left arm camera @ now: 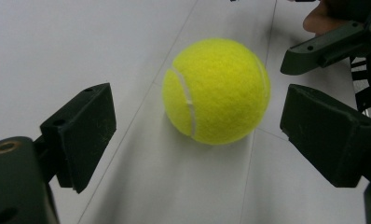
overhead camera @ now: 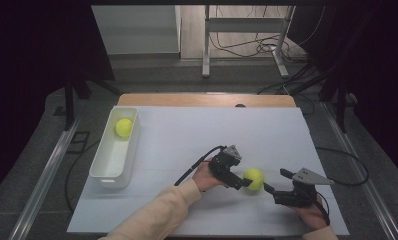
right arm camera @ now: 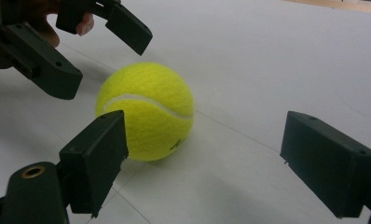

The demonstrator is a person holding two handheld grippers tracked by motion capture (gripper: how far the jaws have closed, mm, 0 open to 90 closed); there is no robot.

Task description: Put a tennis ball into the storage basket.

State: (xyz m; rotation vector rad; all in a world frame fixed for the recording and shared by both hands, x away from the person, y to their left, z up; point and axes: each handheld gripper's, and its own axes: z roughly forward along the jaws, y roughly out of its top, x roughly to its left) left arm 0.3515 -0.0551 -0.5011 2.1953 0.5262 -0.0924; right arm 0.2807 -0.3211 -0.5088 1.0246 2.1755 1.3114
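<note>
A yellow tennis ball [overhead camera: 254, 178] lies on the white table sheet [overhead camera: 187, 135] near the front right. My left gripper [overhead camera: 246, 179] reaches it from the left, held in a hand with a cream sleeve. In the left gripper view the ball [left arm camera: 216, 91] sits just ahead of the open left gripper [left arm camera: 200, 123], with a gap on both sides. My right gripper [overhead camera: 277, 180] stands open just right of the ball. In the right gripper view the ball [right arm camera: 146, 109] lies ahead of the right gripper [right arm camera: 211, 158], close to its left jaw. A second tennis ball [overhead camera: 123, 127] rests in a white bin [overhead camera: 103, 170].
The white bin stands along the left side of the sheet, its long side running front to back. A wooden table edge [overhead camera: 207, 100] shows behind the sheet. Metal rails run along both sides of the table, and cables trail from both grippers.
</note>
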